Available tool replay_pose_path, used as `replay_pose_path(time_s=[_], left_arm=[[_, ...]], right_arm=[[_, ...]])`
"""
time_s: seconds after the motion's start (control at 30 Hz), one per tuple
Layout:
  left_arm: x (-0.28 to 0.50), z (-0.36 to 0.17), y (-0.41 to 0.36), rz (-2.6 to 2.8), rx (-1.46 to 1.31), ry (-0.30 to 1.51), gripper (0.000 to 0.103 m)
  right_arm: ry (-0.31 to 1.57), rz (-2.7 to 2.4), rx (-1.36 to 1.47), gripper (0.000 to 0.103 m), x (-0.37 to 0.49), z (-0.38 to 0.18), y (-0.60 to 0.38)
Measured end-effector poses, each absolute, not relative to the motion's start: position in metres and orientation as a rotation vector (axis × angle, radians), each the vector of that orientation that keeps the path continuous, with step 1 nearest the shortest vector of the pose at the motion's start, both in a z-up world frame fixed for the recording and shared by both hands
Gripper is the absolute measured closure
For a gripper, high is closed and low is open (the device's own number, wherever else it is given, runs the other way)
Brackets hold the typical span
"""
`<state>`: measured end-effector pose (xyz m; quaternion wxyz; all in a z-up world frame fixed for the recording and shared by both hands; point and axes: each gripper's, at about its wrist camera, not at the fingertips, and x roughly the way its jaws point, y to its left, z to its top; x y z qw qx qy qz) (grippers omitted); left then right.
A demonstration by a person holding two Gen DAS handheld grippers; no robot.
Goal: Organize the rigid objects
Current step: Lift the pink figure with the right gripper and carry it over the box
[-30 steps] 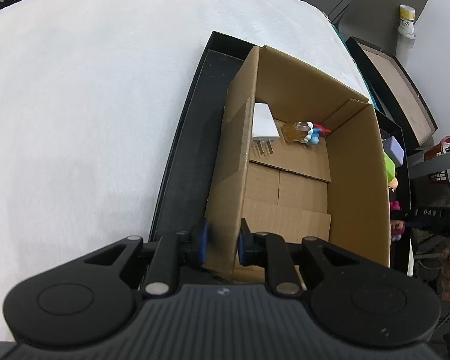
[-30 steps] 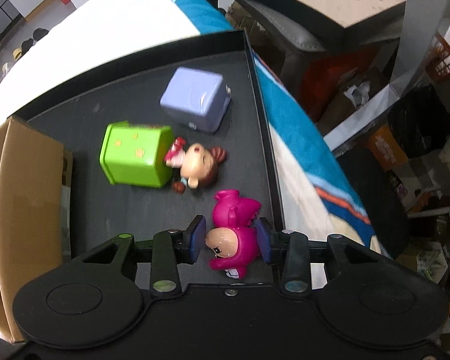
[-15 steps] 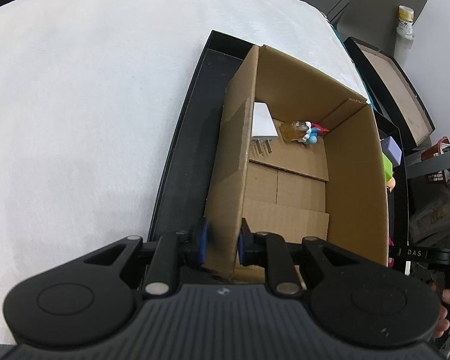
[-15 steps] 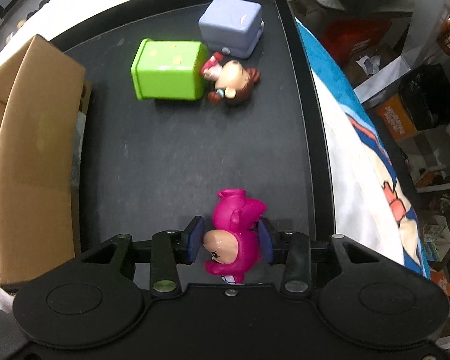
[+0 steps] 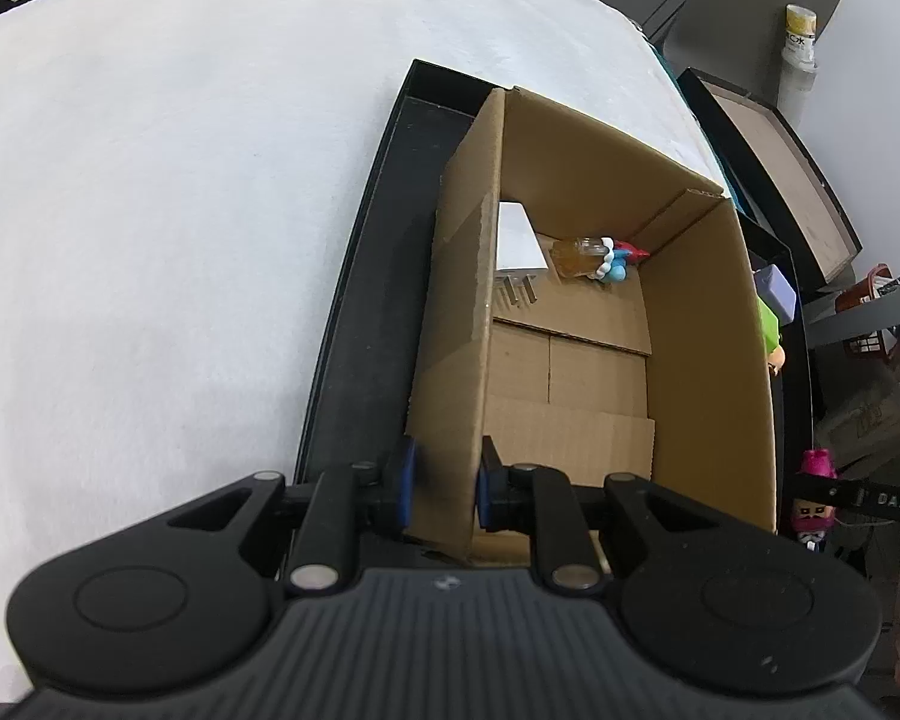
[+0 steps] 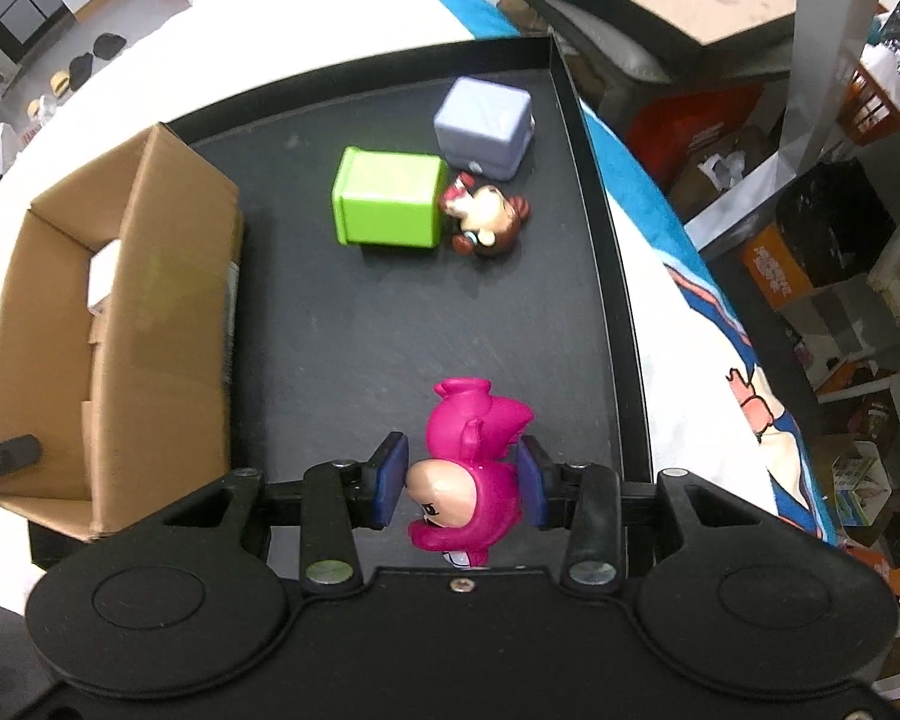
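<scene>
In my right claw (image 6: 459, 483) I grip the pink figure (image 6: 471, 468); it sits between the two blue pads, head toward the camera, raised above the black tray (image 6: 354, 324). My left claw (image 5: 441, 483) is closed on the near wall of the cardboard box (image 5: 708, 360), one pad outside and one inside. The box stands on the tray, to the left of the pink figure. Inside the box, at the far end, I see a white charger (image 5: 517, 240) and a small colourful toy (image 5: 597, 255). Far on the tray lie a green cube (image 6: 390, 204), touching a brown-haired doll (image 6: 489, 225), and a lilac cube (image 6: 486, 123) just beside them.
</scene>
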<state>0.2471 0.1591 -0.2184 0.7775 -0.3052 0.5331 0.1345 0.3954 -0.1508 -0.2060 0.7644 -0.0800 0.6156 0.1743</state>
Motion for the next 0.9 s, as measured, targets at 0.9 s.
replay_pose_path(time_s=[0.9], left_arm=[[0.234,-0.225,0.173,0.234,-0.717,1.121,0.084]], right_arm=[[1.185,0.4,-0.197,0.064,0.375,-0.122,-0.104]])
